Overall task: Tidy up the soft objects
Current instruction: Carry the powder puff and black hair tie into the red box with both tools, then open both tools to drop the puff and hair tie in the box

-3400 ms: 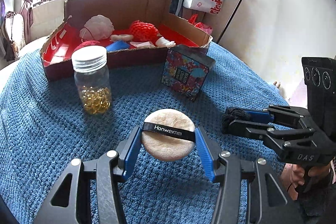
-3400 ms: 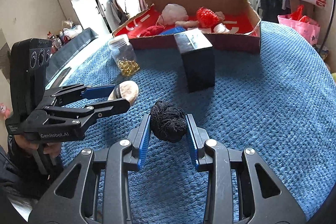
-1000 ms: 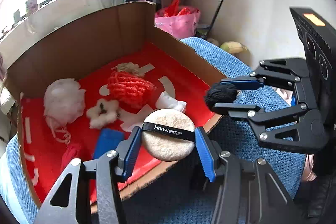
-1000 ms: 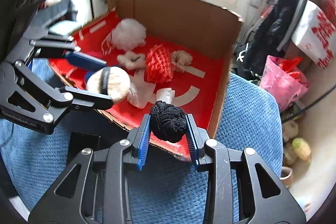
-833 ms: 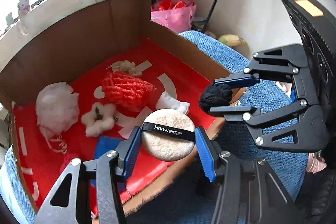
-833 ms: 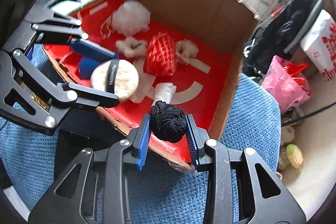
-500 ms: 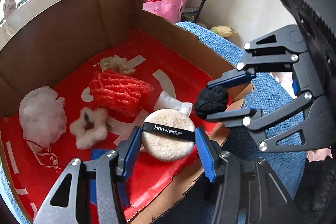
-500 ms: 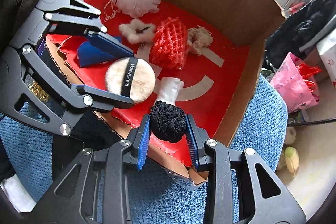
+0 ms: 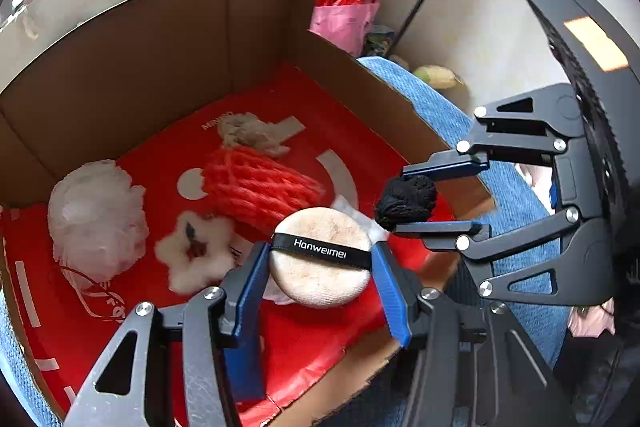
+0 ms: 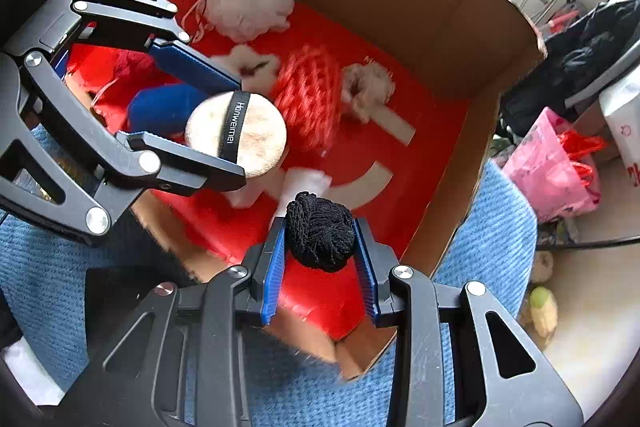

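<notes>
Left wrist view: my left hand-held gripper [image 9: 320, 263] is clamped on the round beige powder puff with a black "Hanweimei" band [image 9: 319, 258], held over the front part of the open cardboard box with a red floor [image 9: 160, 51]. My right hand-held gripper [image 10: 320, 241] is clamped on the small black knitted yarn ball [image 10: 320, 233], over the box's front right corner, just inside the rim. Neither item touches the floor yet, as far as I can judge.

Already lying in the box: white fluffy mesh pouf [image 9: 96, 215] at the left wall, small white flower-shaped plush [image 9: 192, 251] near the front, red foam fruit net [image 9: 260, 183] mid-floor, tan fuzzy tuft [image 9: 248, 133] toward the back. Box sits on a blue knitted blanket [image 10: 504, 227].

Risks, my judgement:
- Yarn ball hangs close to the torn front rim; released here it could catch the edge and roll out onto the blanket.
- Puff is light; opening from this height may let it land on edge or on the white scrap beneath.
- Both grippers sit near each other; lowering together could knock fingers.
</notes>
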The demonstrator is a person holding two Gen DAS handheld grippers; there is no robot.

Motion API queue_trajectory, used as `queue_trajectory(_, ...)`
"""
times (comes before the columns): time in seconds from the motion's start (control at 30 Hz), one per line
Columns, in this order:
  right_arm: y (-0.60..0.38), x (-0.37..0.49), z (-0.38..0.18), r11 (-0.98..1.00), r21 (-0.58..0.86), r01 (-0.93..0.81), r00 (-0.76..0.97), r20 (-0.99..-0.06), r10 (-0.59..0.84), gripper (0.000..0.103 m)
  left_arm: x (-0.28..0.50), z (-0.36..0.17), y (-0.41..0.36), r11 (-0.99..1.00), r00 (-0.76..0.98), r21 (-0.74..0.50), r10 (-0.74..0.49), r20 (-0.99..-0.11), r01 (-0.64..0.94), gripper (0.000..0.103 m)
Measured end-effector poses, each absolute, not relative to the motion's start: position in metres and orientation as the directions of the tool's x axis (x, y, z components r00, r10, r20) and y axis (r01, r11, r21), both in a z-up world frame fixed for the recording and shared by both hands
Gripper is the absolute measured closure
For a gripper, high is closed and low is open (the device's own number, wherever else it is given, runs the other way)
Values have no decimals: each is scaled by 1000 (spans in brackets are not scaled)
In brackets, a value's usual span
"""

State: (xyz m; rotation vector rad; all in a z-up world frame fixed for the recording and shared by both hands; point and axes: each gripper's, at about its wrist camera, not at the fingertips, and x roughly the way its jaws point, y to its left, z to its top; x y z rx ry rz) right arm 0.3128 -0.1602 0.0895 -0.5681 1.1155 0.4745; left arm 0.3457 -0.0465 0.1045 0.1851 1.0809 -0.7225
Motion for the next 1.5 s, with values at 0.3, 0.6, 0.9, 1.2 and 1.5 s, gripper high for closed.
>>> queue_trajectory(0.3, -152, 345, 93, 752, -228, -619, 397, -917, 49, 72, 364, 97, -41, 773, 259, -176, -404, -877, 610, 48)
queue_trajectory(0.6, -139, 373, 75, 725, -272, -633, 382, -924, -13, 72, 377, 85, -46, 788, 266, -139, -360, -894, 600, 48)
queue_trajectory(0.9, -141, 384, 66, 705, -302, -642, 380, -924, -49, 72, 388, 76, -49, 788, 248, -156, -365, -897, 596, 48)
queue_trajectory(1.2, -136, 388, 57, 668, -322, -671, 377, -924, -67, 72, 398, 74, -48, 788, 234, -172, -371, -899, 591, 48)
queue_trajectory(1.5, -135, 389, 56, 657, -328, -679, 378, -923, -71, 71, 405, 75, -45, 795, 234, -182, -376, -897, 579, 40)
